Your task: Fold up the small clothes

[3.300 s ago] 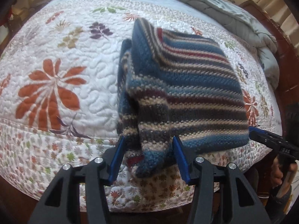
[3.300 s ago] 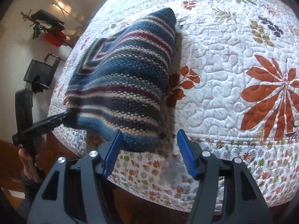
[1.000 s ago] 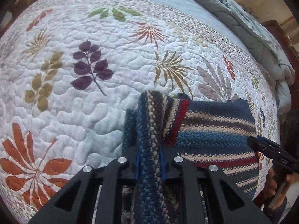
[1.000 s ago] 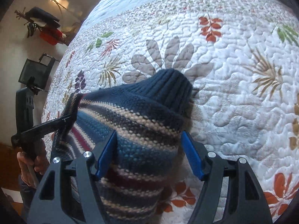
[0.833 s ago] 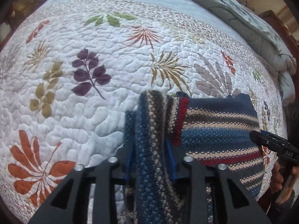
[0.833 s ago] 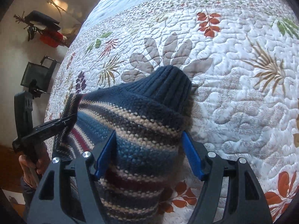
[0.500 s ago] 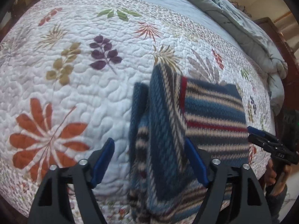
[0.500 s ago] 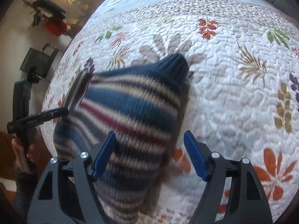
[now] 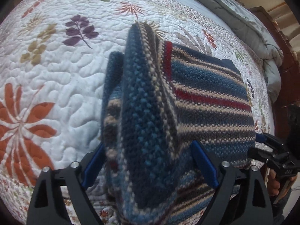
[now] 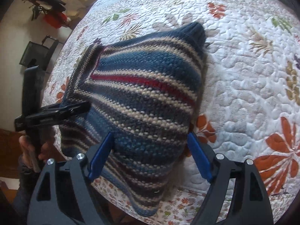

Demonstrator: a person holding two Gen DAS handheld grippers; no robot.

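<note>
A striped knitted sweater [image 9: 206, 97] is lying folded on a white quilt [image 9: 56, 71] printed with orange, purple and green leaves, close to the near edge of the bed. In the left wrist view the left gripper [image 9: 148, 161] is standing with its blue-padded fingers [image 9: 204, 163] spread wide, one on each side of a raised ridge of the knit where dark blue and cream bands are bunching upward; the fingers are not pressing the cloth, and whether they are brushing it is hard to tell. To the right in that view the right gripper [image 9: 262, 144] is showing at the sweater's far corner, with a hand [image 9: 273, 183] gripping its handle below. In the right wrist view the right gripper [image 10: 150, 153] is also gaping wide, its blue fingers [image 10: 101, 153] straddling the near part of the sweater without clamping it. The sweater [image 10: 140, 93] is spreading away from it, its red stripe running diagonally and a dark blue ribbed edge pointing toward the far side of the quilt [image 10: 243, 75]. At the left of that view the left gripper [image 10: 75, 108] is reaching over the sweater's side edge, held by a hand [image 10: 28, 150]. A grey blanket [image 9: 243, 22] is lying bunched along the far side of the bed.
</note>
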